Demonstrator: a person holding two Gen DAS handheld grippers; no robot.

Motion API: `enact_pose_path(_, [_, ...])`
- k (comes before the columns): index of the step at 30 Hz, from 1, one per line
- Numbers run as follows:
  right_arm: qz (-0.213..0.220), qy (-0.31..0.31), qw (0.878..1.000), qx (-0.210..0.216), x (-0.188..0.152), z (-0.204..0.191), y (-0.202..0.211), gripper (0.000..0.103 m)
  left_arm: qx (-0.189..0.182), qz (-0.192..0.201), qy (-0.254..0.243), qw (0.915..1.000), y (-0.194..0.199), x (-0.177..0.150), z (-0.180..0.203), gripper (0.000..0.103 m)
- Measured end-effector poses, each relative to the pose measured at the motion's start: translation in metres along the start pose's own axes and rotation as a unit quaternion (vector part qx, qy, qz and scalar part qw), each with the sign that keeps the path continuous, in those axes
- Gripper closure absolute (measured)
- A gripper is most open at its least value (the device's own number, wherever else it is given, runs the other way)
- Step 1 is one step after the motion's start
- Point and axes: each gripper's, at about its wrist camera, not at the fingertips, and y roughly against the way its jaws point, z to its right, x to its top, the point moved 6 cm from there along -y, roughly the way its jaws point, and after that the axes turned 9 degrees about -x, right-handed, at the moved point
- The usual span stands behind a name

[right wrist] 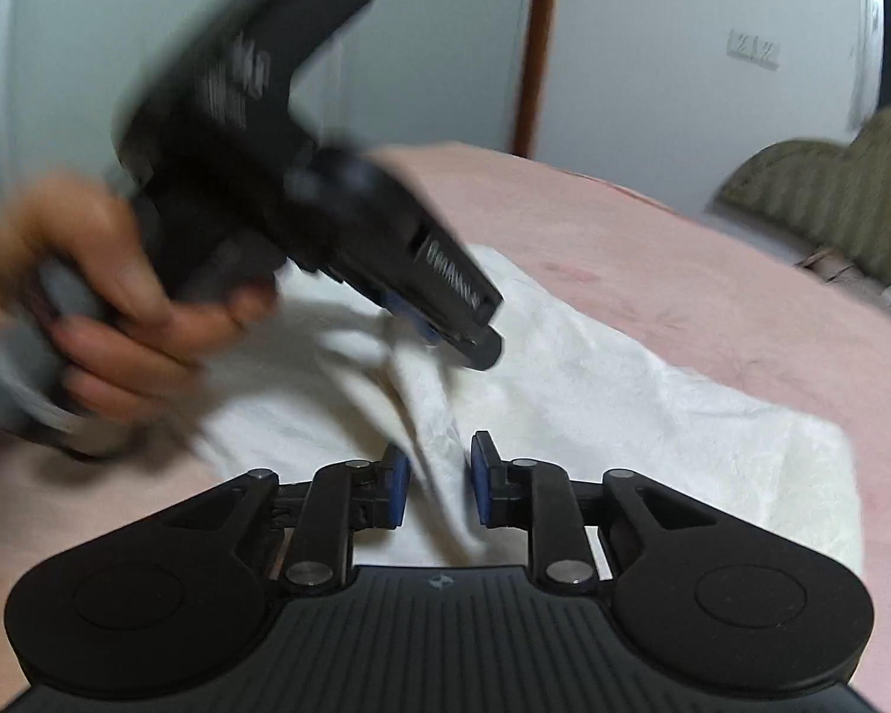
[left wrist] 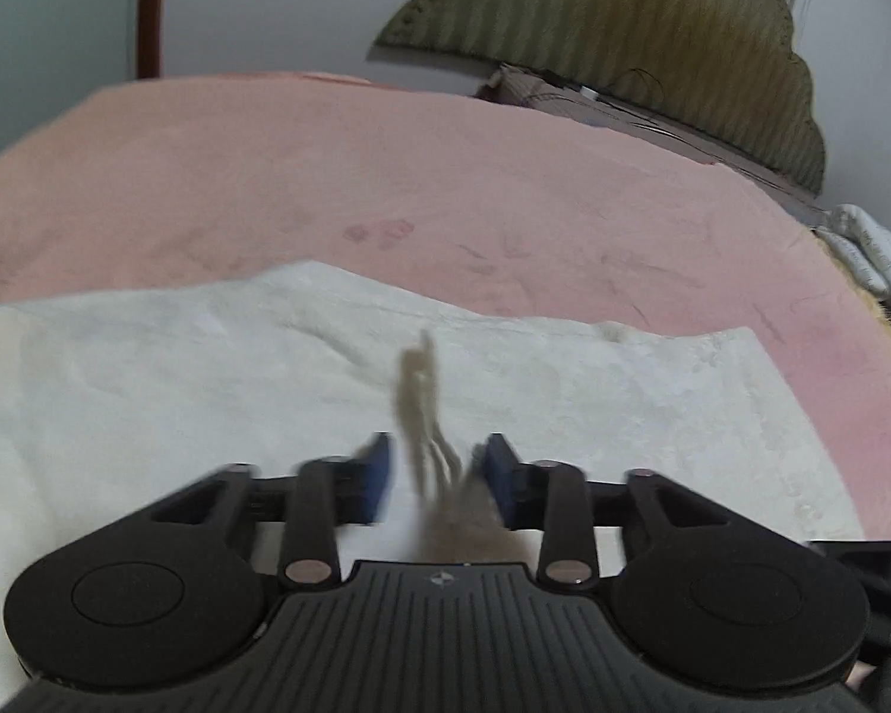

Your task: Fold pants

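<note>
Surface: a bed covered by a pink sheet (left wrist: 267, 178), faintly stained near the frame centre of the left wrist view. An olive quilted headboard (left wrist: 653, 30) is seen at the upper right, against a pale wall (left wrist: 267, 6); a brown wooden post (left wrist: 148, 6) is seen at the upper left.

Task item: white pants (left wrist: 178, 392), laid across the sheet in the lower half of both views.

Left tongs (left wrist: 436, 478): blurred, parted moderately; a beige drawstring (left wrist: 419, 392) is seen hanging between the pads, not pinched. In the right wrist view they are held by a hand (right wrist: 107, 309).

Right tongs (right wrist: 439, 484): narrowly parted; a raised fold of the pants is seen between the pads, the right pad apart from it.

Writing: print on the left tongs' body is blurred and cannot be read.
</note>
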Motion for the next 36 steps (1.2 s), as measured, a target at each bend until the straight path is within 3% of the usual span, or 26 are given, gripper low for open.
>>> enact_pose_path(3, [0.031, -0.072, 0.997, 0.024, 0.012, 0.023, 0.013, 0.081, 0.054, 0.024, 0.005, 0.9983, 0.014, 0.008, -0.014, 0.054])
enact_pose_path(6, [0.023, -0.11, 0.994, -0.003, 0.012, 0.041, 0.0, 0.081, 0.058, 0.028, 0.007, 0.9979, 0.022, 0.015, -0.019, 0.054])
enact_pose_path(8, [-0.025, -0.098, 0.994, -0.03, 0.001, 0.036, -0.02, 0.081, 0.056, 0.012, -0.012, 0.9983, 0.018, 0.015, -0.013, 0.053])
enact_pose_path(10, [-0.058, -0.072, 0.995, -0.023, -0.01, 0.025, -0.032, 0.081, 0.073, -0.014, -0.05, 0.996, 0.007, 0.01, -0.003, 0.053])
enact_pose_path(14, [-0.03, -0.072, 0.997, -0.022, -0.003, 0.02, -0.024, 0.081, 0.1, -0.008, -0.076, 0.9921, 0.011, -0.001, 0.002, 0.053])
enact_pose_path(18, [-0.022, -0.098, 0.995, -0.013, 0.003, 0.006, -0.024, 0.081, 0.076, 0.021, -0.051, 0.9956, 0.02, 0.019, 0.007, 0.052])
enact_pose_path(20, [-0.036, -0.084, 0.996, -0.007, 0.001, 0.0, -0.029, 0.08, 0.076, 0.023, -0.056, 0.9953, 0.013, 0.03, 0.012, 0.042])
enact_pose_path(21, [-0.045, -0.074, 0.996, -0.009, -0.001, -0.005, -0.033, 0.081, 0.092, 0.01, -0.067, 0.9935, 0.002, 0.032, 0.013, 0.03])
enact_pose_path(23, [-0.04, -0.067, 0.997, -0.019, -0.002, -0.007, -0.032, 0.08, 0.125, -0.015, -0.062, 0.99, -0.01, 0.027, 0.006, 0.035])
enact_pose_path(24, [-0.04, -0.074, 0.996, -0.02, 0.0, -0.006, -0.029, 0.08, 0.122, -0.008, -0.051, 0.9911, -0.004, 0.025, 0.003, 0.039])
enact_pose_path(27, [-0.022, -0.089, 0.996, -0.012, 0.009, -0.006, -0.016, 0.08, 0.117, 0.021, -0.034, 0.9923, 0.024, 0.017, -0.009, 0.037])
enact_pose_path(30, [-0.019, -0.069, 0.997, 0.01, 0.011, -0.02, -0.018, 0.08, 0.158, 0.04, -0.037, 0.986, 0.051, 0.009, -0.031, 0.026])
enact_pose_path(33, [-0.043, -0.031, 0.999, 0.001, 0.002, -0.033, -0.033, 0.079, 0.212, 0.02, -0.049, 0.9759, 0.069, -0.005, -0.058, 0.028])
enact_pose_path(36, [-0.033, -0.026, 0.999, 0.002, 0.01, -0.042, -0.031, 0.077, 0.235, 0.052, -0.031, 0.9701, 0.112, -0.019, -0.084, 0.026])
